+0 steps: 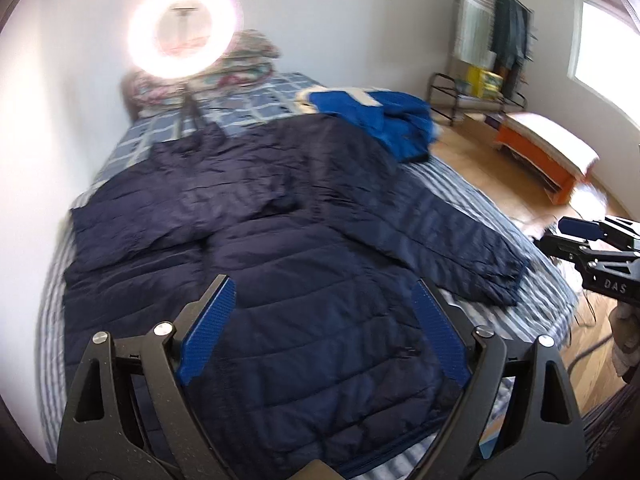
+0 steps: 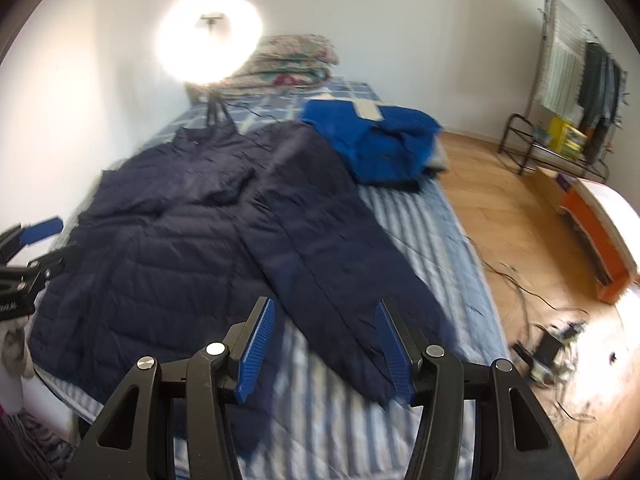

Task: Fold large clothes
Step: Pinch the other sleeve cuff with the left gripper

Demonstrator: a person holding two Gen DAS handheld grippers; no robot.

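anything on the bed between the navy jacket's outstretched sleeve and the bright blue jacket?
Nothing: right wrist view shows only bare striped bedcover between the navy jacket's sleeve and the blue jacket.

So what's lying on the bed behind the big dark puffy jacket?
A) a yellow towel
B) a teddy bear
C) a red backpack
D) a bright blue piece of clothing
D: a bright blue garment lies bunched on the bed just past the navy puffer jacket, toward the pillows; no backpack, yellow towel or teddy is there.
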